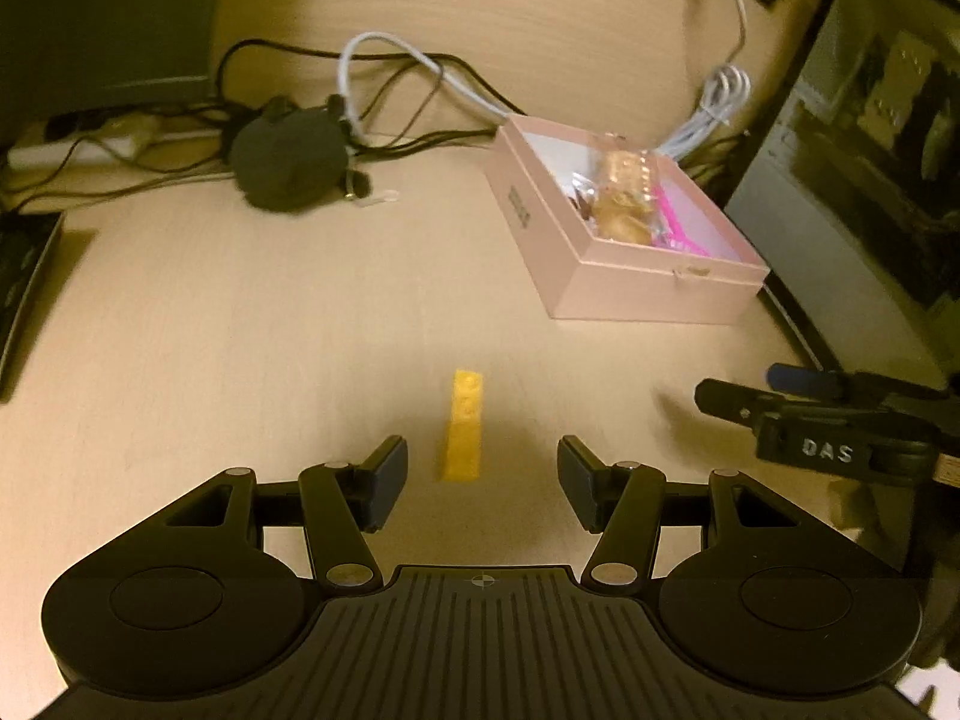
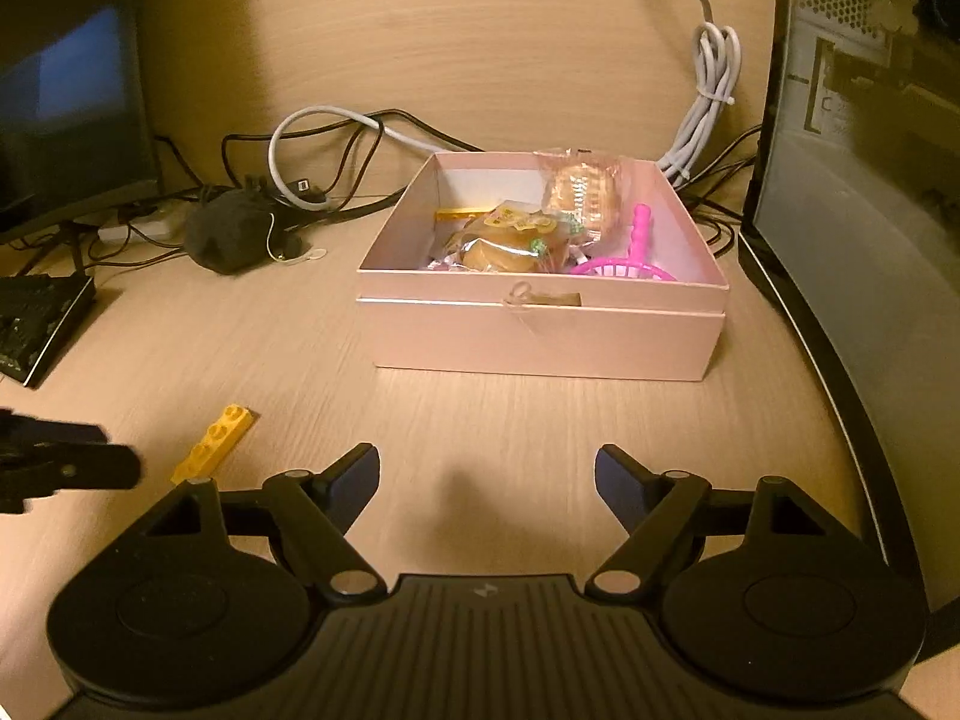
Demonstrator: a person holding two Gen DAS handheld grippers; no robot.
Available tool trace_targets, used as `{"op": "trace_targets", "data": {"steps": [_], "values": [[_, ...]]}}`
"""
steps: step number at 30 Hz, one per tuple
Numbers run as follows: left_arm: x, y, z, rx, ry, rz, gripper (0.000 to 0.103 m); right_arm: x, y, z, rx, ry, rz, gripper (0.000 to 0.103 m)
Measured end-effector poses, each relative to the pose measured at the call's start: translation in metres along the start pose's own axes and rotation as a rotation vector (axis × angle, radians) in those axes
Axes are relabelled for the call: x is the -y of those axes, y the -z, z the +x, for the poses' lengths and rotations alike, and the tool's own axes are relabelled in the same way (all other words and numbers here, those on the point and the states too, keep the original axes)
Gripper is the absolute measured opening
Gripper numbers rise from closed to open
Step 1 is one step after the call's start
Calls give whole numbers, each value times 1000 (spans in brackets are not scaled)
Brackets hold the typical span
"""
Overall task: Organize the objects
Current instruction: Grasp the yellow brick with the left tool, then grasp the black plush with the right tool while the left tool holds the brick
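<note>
Two grippers hang over what we see as a wide desk (image 2: 510, 420) of pale wood with fine grain. On it stands a square box (image 2: 540, 336) of smooth pink card, with straight walls and no lid. Inside the box we see crinkled clear packets with golden snacks (image 2: 510, 246) and a pink plastic scoop (image 2: 624, 267) with a mesh bowl. Behind the box lie white and black cables (image 2: 336, 138) in loops, and beside them a soft dark pouch (image 2: 231, 234), round in shape.

We see our right gripper (image 2: 487, 480) in front of the box; its flat dark pads stand wide apart, with only bare desk between them. No earlier view shows us its jaws.

Our left gripper (image 1: 482, 483) has its fingers about half apart. The long yellow brick (image 1: 463, 426), hard plastic with round studs on top, lies flat on the desk just ahead of them, in line with the gap, and the pads do not touch it.
</note>
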State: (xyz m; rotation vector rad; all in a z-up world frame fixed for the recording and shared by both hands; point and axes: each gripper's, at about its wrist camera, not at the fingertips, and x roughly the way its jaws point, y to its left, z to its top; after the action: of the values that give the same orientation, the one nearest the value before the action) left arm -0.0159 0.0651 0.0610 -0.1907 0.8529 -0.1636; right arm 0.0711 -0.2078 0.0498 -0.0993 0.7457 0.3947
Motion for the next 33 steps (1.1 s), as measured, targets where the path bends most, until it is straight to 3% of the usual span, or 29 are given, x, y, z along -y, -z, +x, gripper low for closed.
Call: {"op": "trace_targets", "data": {"steps": [4,14,20,22,24,33], "values": [[8,-4,21,7,-107,37,60,2,7,-7,10,-6,-21,84],[16,-1,54,-34,-120,84,59,7,19,-18,0,15,-34,85],[13,-3,55,-22,-134,87,45,8,26,-20,-22,38,-21,85],[10,-4,55,-28,-155,66,26,6,28,-21,-29,43,-22,85],[7,-6,54,-44,-178,46,19,4,29,-20,-36,44,-28,87],[-16,0,37,-37,-84,-22,17,-17,16,-10,-34,36,-78,92]]}}
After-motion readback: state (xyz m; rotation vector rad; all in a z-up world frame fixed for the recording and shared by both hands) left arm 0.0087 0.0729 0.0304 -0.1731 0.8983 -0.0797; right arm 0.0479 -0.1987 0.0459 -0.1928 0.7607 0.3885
